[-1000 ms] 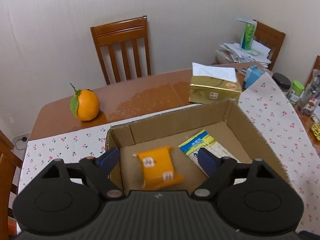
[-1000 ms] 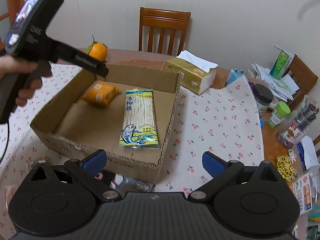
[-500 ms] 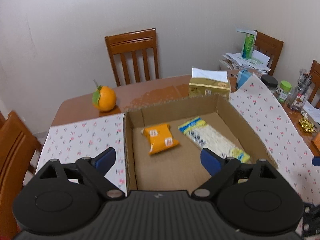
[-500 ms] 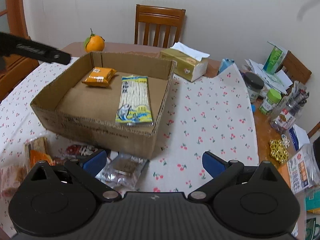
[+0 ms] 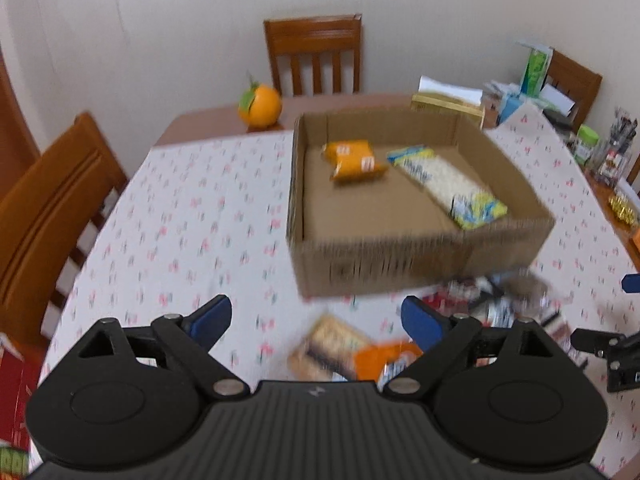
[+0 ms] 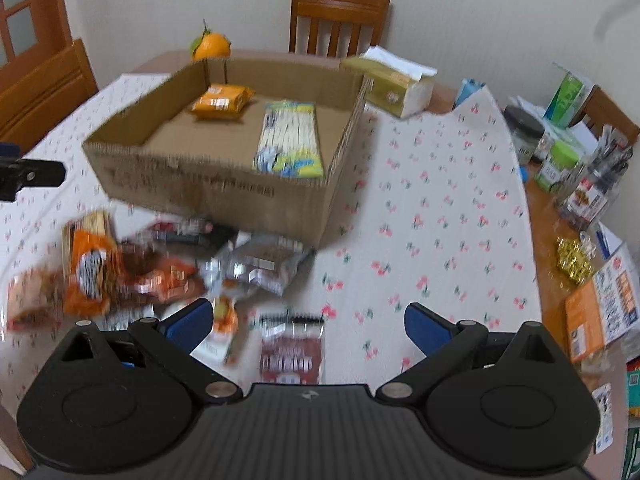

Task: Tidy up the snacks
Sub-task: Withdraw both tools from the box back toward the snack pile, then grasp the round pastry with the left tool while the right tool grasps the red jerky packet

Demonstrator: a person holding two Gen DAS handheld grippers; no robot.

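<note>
Plain cream wall [image 5: 180, 40], wooden chair [image 5: 316, 56] behind floral-clothed table [image 5: 192, 216]

- Box [image 6: 224, 184]: matt corrugated cardboard, rough cut edges.
- Cloth [image 6: 432, 200] under box: printed fabric.
- Packets [image 6: 264, 264] before box: glossy plastic.
- Chair [image 5: 316, 56] behind box: polished wood.

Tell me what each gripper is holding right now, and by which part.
Nothing is held. The left gripper and the right gripper both stand open and empty above the loose snack packets in front of the cardboard box.

A home dining room: wooden chairs [image 5: 314, 56] ring a table under a cherry-print cloth [image 6: 440, 208], with a tissue box [image 6: 394, 82] and jars [image 6: 556, 164].
</note>
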